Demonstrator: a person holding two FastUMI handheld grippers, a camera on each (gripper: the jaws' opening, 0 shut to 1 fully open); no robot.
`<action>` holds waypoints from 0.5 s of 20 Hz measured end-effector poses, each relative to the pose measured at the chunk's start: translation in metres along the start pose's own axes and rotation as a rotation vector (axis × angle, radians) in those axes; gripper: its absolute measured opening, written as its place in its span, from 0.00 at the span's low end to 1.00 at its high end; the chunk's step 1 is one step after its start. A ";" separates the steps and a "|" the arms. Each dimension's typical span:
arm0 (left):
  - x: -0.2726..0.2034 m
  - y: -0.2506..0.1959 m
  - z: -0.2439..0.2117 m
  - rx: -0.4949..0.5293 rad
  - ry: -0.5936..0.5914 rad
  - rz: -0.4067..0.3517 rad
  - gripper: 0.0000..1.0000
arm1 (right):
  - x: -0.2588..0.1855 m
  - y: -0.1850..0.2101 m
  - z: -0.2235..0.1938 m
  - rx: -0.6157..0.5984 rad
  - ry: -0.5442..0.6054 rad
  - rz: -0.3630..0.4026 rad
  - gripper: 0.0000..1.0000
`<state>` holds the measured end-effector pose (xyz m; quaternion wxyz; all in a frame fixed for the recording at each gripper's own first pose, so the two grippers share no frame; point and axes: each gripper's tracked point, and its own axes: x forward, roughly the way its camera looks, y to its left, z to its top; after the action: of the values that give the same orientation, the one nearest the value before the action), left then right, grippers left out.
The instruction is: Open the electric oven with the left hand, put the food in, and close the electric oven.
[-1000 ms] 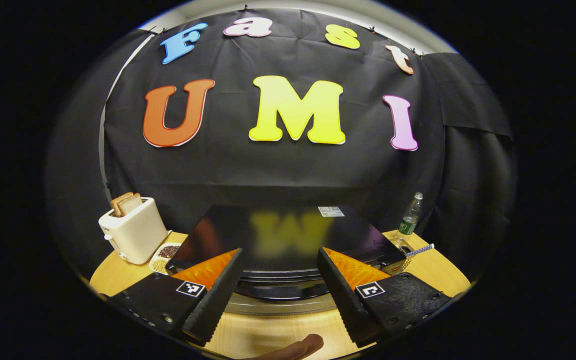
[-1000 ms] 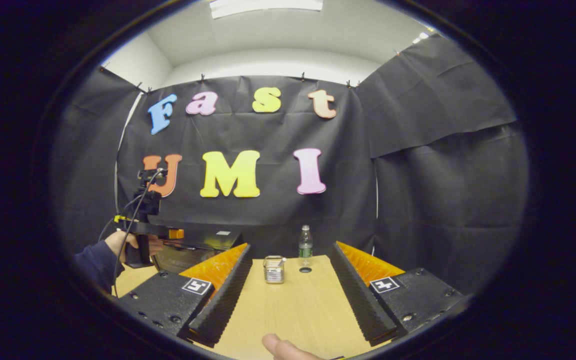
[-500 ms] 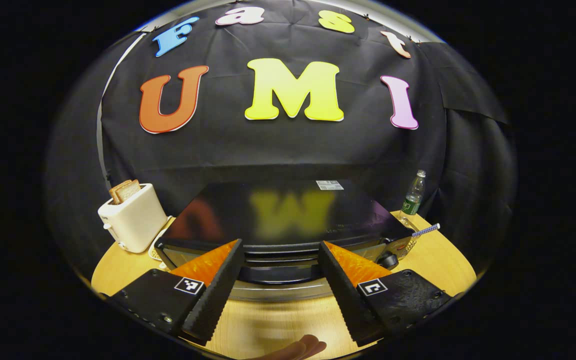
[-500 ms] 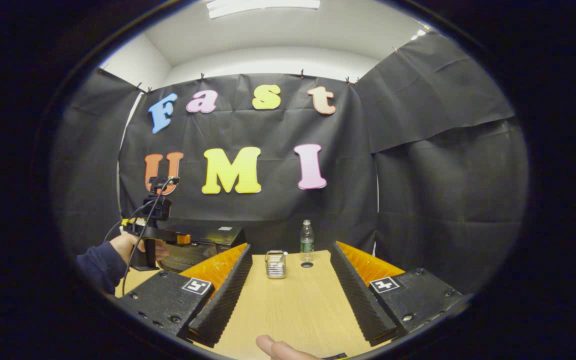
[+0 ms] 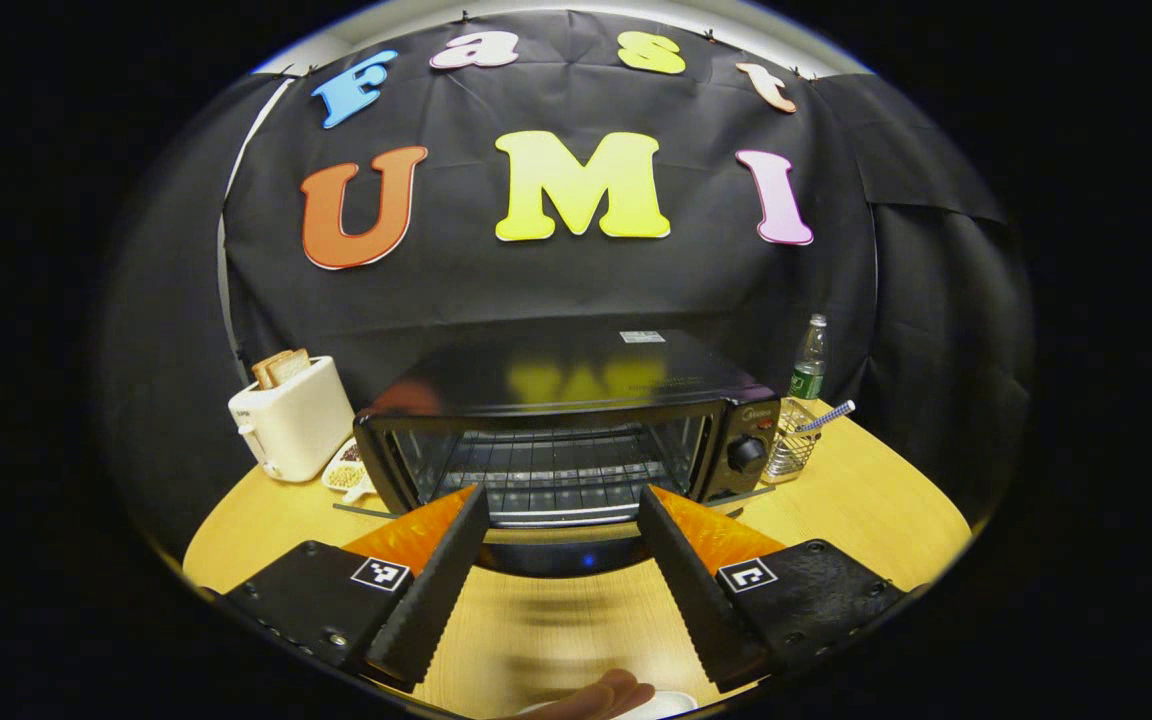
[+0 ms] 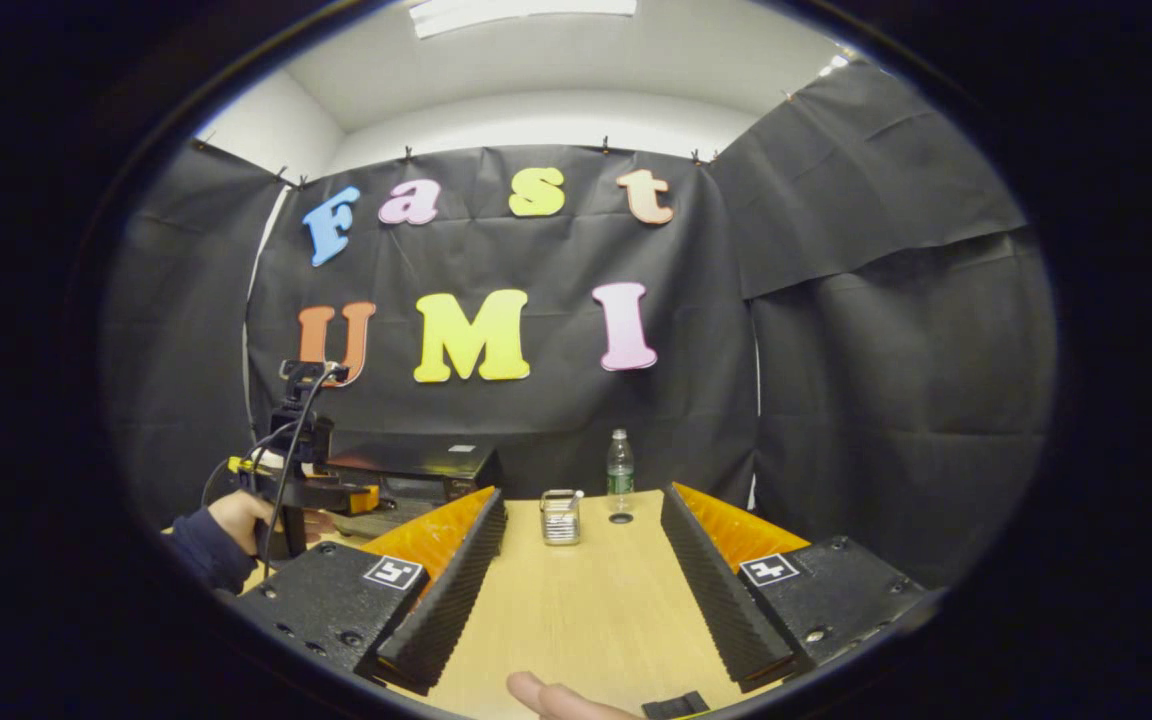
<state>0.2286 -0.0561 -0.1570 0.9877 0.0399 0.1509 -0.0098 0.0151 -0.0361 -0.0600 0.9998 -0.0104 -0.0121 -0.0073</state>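
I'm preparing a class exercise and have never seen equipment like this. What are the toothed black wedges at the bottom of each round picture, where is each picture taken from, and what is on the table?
Each picture comes from a camera riding on a hand-held two-finger gripper; no robot is involved. The toothed black wedges are that gripper's own fingers. In the left gripper view, the left gripper is open and holds nothing, pointing at the black electric oven, whose door hangs down, showing wire racks. In the right gripper view, the right gripper is also open and empty over the wooden table. On the table stand a white toaster with bread slices, a small dish of grains, a wire-mesh holder and a clear plastic bottle. The person's hand grips the other tool.
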 end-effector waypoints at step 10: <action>-0.015 -0.008 -0.109 -0.071 0.236 -0.033 0.95 | -0.019 0.013 -0.034 -0.018 0.056 0.019 0.96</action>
<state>0.1816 -0.0556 -0.2566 0.9635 0.0032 0.2671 -0.0158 -0.0026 -0.0237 -0.0951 0.9997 -0.0191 0.0161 0.0020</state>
